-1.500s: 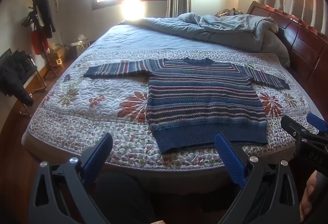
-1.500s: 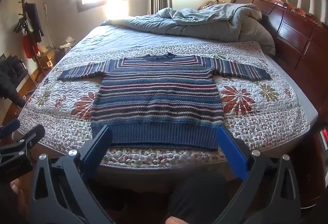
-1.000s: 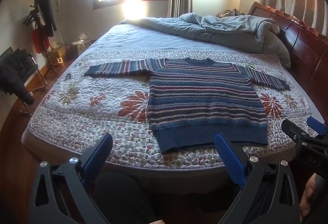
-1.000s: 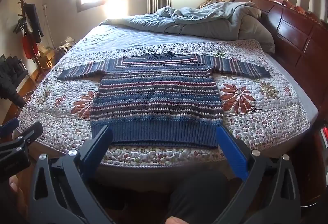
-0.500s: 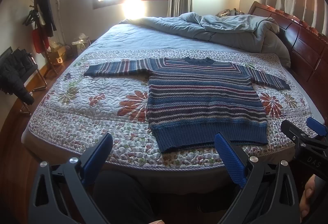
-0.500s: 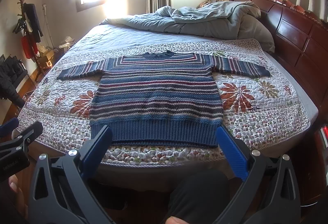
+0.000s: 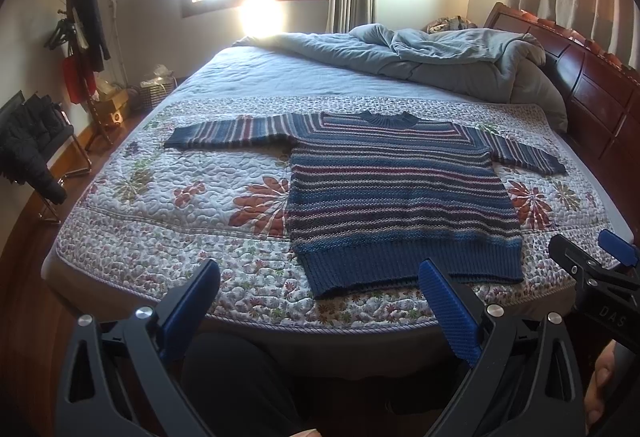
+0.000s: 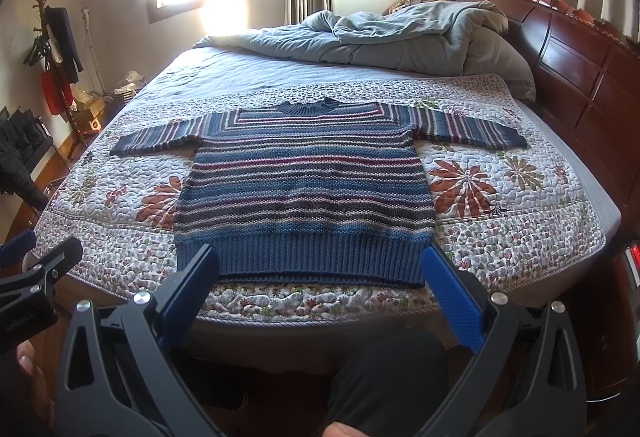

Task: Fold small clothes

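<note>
A blue striped knit sweater (image 7: 396, 193) (image 8: 304, 193) lies flat on the floral quilt (image 7: 192, 205) (image 8: 500, 221), both sleeves spread out to the sides and the ribbed hem toward me. My left gripper (image 7: 320, 289) hovers open in front of the bed's near edge, to the left of the hem, holding nothing. My right gripper (image 8: 320, 281) is open too, just short of the hem and centred on it, with nothing between its blue pads. Each gripper shows at the edge of the other's view.
A rumpled grey duvet (image 7: 432, 53) is heaped at the far end of the bed. A dark wooden headboard (image 8: 580, 77) runs along the right. A coat rack (image 7: 80, 45) and a chair with a black jacket (image 7: 28, 153) stand by the left wall. A person's knee (image 8: 384, 377) shows below.
Both grippers have barely shifted; the views wobble slightly. The sweater has not moved.
</note>
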`<state>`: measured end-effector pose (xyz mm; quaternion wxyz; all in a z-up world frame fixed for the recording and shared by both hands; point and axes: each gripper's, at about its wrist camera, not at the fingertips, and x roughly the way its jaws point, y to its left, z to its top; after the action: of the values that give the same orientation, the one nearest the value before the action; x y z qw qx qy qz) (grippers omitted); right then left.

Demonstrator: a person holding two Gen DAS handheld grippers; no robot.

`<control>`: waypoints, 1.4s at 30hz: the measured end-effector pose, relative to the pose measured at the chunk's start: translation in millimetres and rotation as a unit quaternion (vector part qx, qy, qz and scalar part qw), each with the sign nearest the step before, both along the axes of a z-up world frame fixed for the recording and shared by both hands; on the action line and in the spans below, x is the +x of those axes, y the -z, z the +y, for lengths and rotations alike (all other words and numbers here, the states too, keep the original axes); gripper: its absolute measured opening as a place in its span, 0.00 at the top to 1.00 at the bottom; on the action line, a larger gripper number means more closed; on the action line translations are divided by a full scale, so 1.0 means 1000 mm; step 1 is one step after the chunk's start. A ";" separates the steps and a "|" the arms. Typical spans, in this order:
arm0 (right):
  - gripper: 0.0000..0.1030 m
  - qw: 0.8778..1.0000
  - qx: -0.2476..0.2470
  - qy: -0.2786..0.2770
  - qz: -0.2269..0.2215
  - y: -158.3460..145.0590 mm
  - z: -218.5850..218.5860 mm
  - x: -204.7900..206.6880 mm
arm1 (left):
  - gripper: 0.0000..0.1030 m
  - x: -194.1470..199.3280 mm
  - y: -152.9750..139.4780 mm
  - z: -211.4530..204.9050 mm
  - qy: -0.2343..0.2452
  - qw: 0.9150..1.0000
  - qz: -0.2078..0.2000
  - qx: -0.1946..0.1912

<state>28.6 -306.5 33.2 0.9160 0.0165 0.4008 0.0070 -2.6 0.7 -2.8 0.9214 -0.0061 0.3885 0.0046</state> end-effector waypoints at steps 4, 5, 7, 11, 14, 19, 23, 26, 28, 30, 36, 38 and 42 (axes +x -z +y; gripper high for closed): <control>0.02 1.000 0.000 0.000 0.000 0.001 0.000 0.000 | 0.04 0.000 0.000 0.000 0.000 1.000 0.000 0.000; 0.02 1.000 0.000 0.000 0.000 0.001 0.000 0.000 | 0.04 0.000 0.000 0.000 0.000 1.000 0.001 0.000; 0.02 1.000 0.000 0.000 0.000 0.001 -0.001 0.000 | 0.04 0.001 0.000 0.000 0.000 1.000 0.002 0.000; 0.02 1.000 -0.001 0.001 0.001 0.001 -0.001 0.000 | 0.04 0.001 0.001 0.001 -0.001 1.000 0.001 -0.002; 0.02 1.000 -0.001 0.000 0.001 0.001 -0.001 0.000 | 0.04 0.002 0.003 0.001 0.000 1.000 0.003 -0.001; 0.02 1.000 -0.001 0.001 0.005 0.004 -0.001 0.003 | 0.04 0.006 0.005 0.002 -0.001 1.000 0.006 -0.002; 0.02 1.000 -0.002 0.000 0.005 0.005 -0.001 0.005 | 0.04 0.007 0.006 0.003 -0.001 1.000 0.006 -0.002; 0.02 1.000 -0.003 -0.001 0.007 0.006 0.000 0.008 | 0.04 0.007 0.006 0.003 -0.001 1.000 0.006 -0.002; 0.02 1.000 -0.004 -0.002 0.008 0.006 0.001 0.010 | 0.04 0.008 0.007 0.003 -0.001 1.000 0.007 -0.002; 0.02 1.000 -0.005 -0.002 0.009 0.005 0.004 0.012 | 0.04 0.010 0.007 0.004 -0.001 1.000 0.007 -0.002; 0.02 1.000 -0.006 -0.002 0.012 0.007 0.004 0.017 | 0.04 0.011 0.008 0.005 -0.002 1.000 0.008 -0.001; 0.02 1.000 -0.007 -0.003 0.014 0.009 0.005 0.018 | 0.04 0.014 0.009 0.006 -0.002 1.000 0.010 -0.001; 0.02 1.000 -0.007 -0.003 0.018 0.012 0.005 0.022 | 0.04 0.022 0.012 0.007 -0.002 1.000 0.015 0.000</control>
<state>50.8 -301.7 21.3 0.9087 0.0090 0.4174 0.0065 19.9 7.5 -15.0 0.9155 -0.0064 0.4021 0.0067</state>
